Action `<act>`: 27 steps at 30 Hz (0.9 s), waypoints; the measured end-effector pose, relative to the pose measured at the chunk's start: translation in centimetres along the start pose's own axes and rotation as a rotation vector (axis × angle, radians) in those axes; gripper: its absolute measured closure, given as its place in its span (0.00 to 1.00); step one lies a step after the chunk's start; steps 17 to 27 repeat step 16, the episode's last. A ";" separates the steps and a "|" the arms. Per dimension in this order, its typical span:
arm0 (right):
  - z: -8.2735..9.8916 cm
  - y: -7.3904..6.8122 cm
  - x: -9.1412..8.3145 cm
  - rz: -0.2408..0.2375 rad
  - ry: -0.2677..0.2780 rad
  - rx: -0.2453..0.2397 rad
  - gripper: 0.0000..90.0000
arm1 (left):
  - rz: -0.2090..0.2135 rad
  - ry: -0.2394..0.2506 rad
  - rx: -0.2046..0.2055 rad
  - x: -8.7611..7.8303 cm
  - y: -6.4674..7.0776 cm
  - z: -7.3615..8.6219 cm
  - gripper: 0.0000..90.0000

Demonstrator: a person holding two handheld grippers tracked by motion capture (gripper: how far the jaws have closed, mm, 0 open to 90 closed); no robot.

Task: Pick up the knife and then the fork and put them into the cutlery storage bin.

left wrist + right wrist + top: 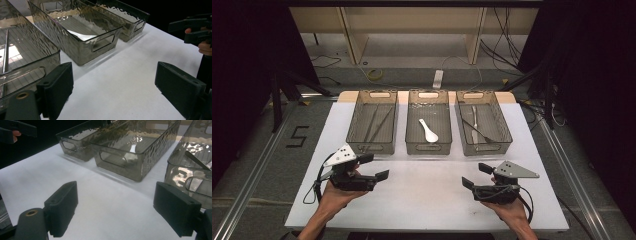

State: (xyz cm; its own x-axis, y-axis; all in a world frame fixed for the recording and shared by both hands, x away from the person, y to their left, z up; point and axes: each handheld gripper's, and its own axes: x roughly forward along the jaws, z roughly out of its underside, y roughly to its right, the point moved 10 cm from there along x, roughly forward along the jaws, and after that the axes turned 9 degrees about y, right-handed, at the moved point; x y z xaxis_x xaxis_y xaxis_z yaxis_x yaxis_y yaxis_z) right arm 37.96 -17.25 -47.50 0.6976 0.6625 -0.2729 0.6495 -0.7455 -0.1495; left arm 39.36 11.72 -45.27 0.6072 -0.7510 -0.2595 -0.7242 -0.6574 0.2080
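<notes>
Holding both grippers low over the white table (pixel 427 195), I carry nothing yet; I judge this the start, before any reach. My left gripper (pixel 373 166) has its fingers (pixel 56 88) spread wide with bare table between them. Just ahead and left of those fingers sits the left smoky clear plastic bin (pixel 372 122), with thin dark metal chopsticks (pixel 377 122) lying lengthwise in it. Farther ahead, between my two grippers, the middle smoky plastic bin (pixel 428 122) holds a white ceramic soup spoon (pixel 428 131). My right gripper (pixel 476 176) is likewise parted wide and empty, fingers (pixel 62 207) hovering over bare table. Just ahead and right of them stands the right smoky plastic bin (pixel 484 122), holding a metal fork and knife (pixel 477 127). Next, I think, one gripper must rise over a bin's near wall, dip in, and pinch a slim utensil lying flat, which may slip.
</notes>
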 end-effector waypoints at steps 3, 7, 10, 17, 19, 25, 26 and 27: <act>0.0 0.0 0.0 0.001 -0.003 -0.004 0.23 | 0.000 0.000 -0.001 0.0 0.0 0.0 0.16; 0.0 0.0 0.0 0.005 -0.004 -0.007 0.23 | 0.000 0.000 -0.002 0.0 0.0 0.0 0.16; 0.0 0.1 0.0 0.006 -0.007 -0.007 0.23 | -0.001 -0.002 -0.001 0.0 0.0 0.0 0.16; 0.0 0.1 0.0 0.007 -0.008 -0.008 0.23 | -0.001 -0.003 0.002 0.0 0.0 0.0 0.16; 0.0 0.1 0.0 0.007 -0.008 -0.008 0.23 | -0.001 -0.003 0.002 0.0 0.0 0.0 0.16; 0.0 0.1 0.0 0.007 -0.008 -0.008 0.23 | -0.001 -0.003 0.002 0.0 0.0 0.0 0.16; 0.0 0.1 0.0 0.007 -0.008 -0.008 0.23 | -0.001 -0.003 0.002 0.0 0.0 0.0 0.16; 0.0 0.1 0.0 0.007 -0.008 -0.008 0.23 | -0.001 -0.003 0.002 0.0 0.0 0.0 0.16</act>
